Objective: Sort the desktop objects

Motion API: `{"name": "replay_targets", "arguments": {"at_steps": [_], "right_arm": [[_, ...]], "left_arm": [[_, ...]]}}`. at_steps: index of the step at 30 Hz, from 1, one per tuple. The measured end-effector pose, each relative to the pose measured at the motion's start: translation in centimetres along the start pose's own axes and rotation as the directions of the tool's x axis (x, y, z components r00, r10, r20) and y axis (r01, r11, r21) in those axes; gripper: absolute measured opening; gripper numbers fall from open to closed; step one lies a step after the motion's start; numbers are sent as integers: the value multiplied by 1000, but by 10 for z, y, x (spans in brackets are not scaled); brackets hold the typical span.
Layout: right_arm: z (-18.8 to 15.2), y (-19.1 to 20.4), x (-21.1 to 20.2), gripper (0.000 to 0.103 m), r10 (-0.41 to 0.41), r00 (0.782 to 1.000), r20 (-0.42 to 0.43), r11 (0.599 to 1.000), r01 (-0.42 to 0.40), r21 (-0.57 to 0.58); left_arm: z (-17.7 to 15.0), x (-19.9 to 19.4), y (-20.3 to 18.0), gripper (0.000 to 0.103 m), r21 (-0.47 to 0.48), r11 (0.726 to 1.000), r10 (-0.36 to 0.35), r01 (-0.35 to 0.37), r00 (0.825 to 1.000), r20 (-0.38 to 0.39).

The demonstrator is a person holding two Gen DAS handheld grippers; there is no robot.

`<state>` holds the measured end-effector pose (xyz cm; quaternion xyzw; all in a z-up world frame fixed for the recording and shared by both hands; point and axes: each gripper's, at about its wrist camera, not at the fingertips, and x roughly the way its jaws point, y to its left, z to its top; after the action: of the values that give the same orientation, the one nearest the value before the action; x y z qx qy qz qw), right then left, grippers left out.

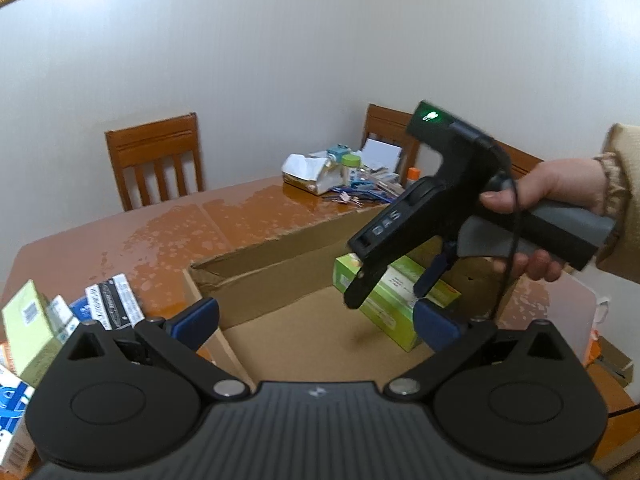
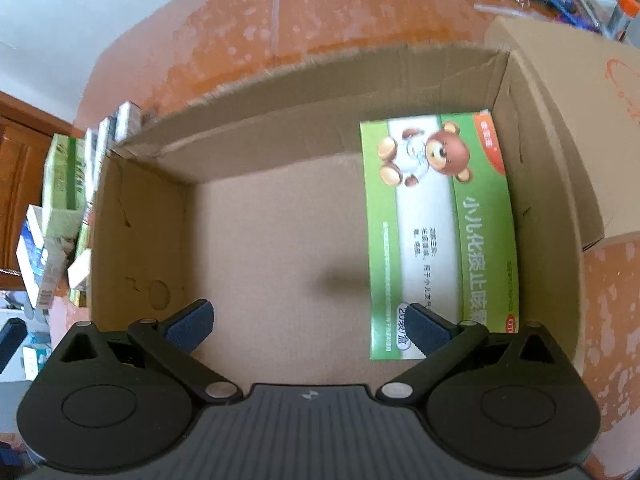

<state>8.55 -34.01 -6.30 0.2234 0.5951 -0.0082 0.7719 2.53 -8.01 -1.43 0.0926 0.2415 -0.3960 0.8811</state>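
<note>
Two hand-held grippers, both spread wide, nothing pinched: our left (image 1: 316, 320) at the box (image 2: 280, 112) edge, our right (image 2: 310, 326) above its floor. Green carton (image 2: 440, 236) lies flat inside, against the right wall. More cartons (image 1: 60, 316) stacked on the table (image 1: 180, 232) left of the box.

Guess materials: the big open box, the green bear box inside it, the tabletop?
Big open box: plain brown corrugated cardboard, matte, with ragged torn rims. Green bear box: thin printed paperboard, likely, with a slight sheen and crisp folded edges. Tabletop: looks like lacquered wood, glossy orange-brown, with pale blotches where the finish seems worn.
</note>
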Motion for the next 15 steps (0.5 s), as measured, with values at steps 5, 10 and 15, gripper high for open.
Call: {"name": "replay_targets", "arguments": {"at_steps": [5,10,15], "right_arm": [[-17,8,-34,103,27,991,134,998,-18,-68],[-30,14,-69,103,90,962,259,984,-46,-172],[-26,26,-76,103,187,931,315,970,-125,-207]], "left_arm": [[1,-10,-3,103,-45,995,92,-92,996,8],[-4,-27,-9,103,-117,977,180,-178,984,12],[-18,-44,-15,103,-175,947,272,-270,962,-12]]}}
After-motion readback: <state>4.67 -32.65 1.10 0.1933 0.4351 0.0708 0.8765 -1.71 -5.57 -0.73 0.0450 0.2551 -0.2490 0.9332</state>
